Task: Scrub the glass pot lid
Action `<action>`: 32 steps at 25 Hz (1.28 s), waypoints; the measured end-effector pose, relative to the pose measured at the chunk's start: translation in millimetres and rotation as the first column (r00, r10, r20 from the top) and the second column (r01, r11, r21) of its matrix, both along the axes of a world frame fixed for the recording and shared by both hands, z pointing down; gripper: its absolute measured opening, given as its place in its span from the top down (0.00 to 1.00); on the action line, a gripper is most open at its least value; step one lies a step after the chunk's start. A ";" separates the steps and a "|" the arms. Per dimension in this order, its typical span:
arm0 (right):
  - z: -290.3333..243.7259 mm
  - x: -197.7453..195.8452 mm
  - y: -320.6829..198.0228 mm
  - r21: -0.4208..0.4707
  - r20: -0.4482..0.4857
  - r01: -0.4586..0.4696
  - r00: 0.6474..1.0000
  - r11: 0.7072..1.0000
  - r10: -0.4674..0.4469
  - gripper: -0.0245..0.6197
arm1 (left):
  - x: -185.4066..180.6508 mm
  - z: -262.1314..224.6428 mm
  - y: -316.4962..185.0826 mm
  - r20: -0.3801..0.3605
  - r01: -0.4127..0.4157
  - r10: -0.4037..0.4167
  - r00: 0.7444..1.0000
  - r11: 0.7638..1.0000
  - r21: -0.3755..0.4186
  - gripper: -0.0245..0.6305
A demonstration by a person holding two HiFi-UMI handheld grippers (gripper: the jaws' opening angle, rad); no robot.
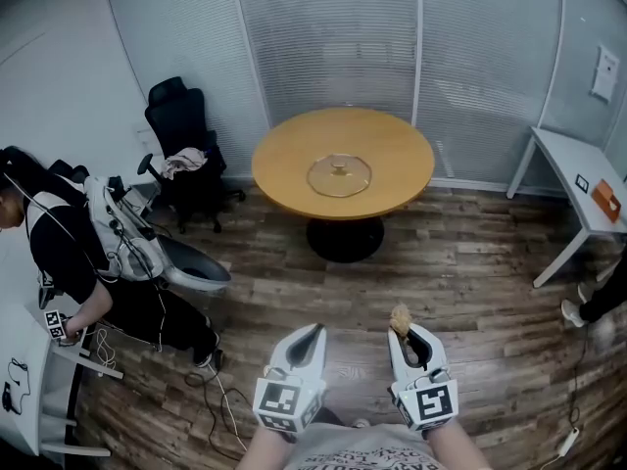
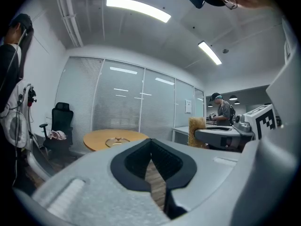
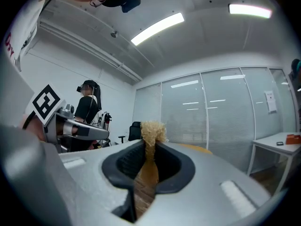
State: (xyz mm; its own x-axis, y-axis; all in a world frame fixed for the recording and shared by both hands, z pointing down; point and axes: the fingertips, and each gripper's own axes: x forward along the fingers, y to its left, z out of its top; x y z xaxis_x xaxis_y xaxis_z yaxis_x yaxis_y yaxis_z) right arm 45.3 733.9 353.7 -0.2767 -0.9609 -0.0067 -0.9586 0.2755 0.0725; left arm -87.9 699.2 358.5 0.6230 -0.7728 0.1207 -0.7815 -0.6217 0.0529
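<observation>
The glass pot lid [image 1: 339, 175] lies flat near the middle of a round wooden table [image 1: 284, 160], far ahead of both grippers. It also shows small in the left gripper view, the lid [image 2: 117, 141] on the table [image 2: 96, 139]. My left gripper [image 1: 312, 335] is shut with nothing between its jaws. My right gripper [image 1: 404, 333] is shut on a tan scrub sponge [image 1: 400, 317], whose frayed top sticks out above the jaws [image 3: 151, 132]. Both grippers hover low over the wood floor, well short of the table.
A black office chair [image 1: 181, 130] stands left of the table. A person [image 1: 59, 243] sits at the far left beside a white desk [image 1: 24, 390]. A white side table [image 1: 583, 189] stands at the right. Cables [image 1: 211, 380] lie on the floor.
</observation>
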 end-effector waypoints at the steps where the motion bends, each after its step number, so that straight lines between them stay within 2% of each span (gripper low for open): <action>1: 2.1 -0.7 -7.5 -0.011 0.005 -0.002 1.000 1.000 0.002 0.87 | -2.6 0.9 -6.7 0.005 0.003 -0.003 1.000 1.000 -0.003 0.95; 8: 23.1 -15.9 -65.5 -0.071 0.010 -0.030 0.999 0.997 0.031 0.87 | -29.1 6.0 -64.7 0.020 0.001 -0.001 1.000 1.000 -0.006 0.95; 18: 20.4 -64.7 -189.9 -0.105 -0.033 -0.071 0.997 0.992 0.068 0.87 | -79.8 -3.6 -198.6 -0.016 -0.037 0.036 0.999 0.999 -0.017 0.95; 20: 9.4 -102.2 -200.6 -0.110 -0.046 -0.091 0.995 0.990 0.087 0.87 | -117.5 -14.4 -212.4 -0.037 -0.061 0.061 0.997 0.998 -0.012 0.95; 23: -13.5 -182.3 -199.1 -0.125 -0.049 -0.123 0.992 0.985 0.117 0.87 | -201.3 -38.0 -219.0 -0.061 -0.081 0.081 0.995 0.997 -0.012 0.95; 24: -14.1 -190.7 -207.5 -0.130 -0.044 -0.122 0.992 0.984 0.117 0.87 | -211.1 -39.8 -229.4 -0.061 -0.078 0.077 0.995 0.997 -0.017 0.95; 28: 15.1 -153.1 -272.5 -0.158 -0.003 -0.068 0.998 0.985 0.069 0.87 | -174.2 -22.0 -293.7 -0.048 -0.052 0.051 0.998 0.998 -0.018 0.95; 32: 56.5 -124.5 -324.3 -0.194 0.061 -0.014 0.998 0.981 0.027 0.87 | -144.8 13.3 -336.4 -0.032 -0.017 0.016 0.999 0.999 -0.036 0.95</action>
State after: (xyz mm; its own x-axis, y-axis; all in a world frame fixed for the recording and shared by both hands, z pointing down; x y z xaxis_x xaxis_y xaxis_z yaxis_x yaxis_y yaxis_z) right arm -79.1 409.6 410.3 -0.2619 -0.9513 0.1628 -0.9651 0.2587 -0.0410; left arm -232.7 362.8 371.9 0.6396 -0.7579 0.1286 -0.7687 -0.6318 0.1000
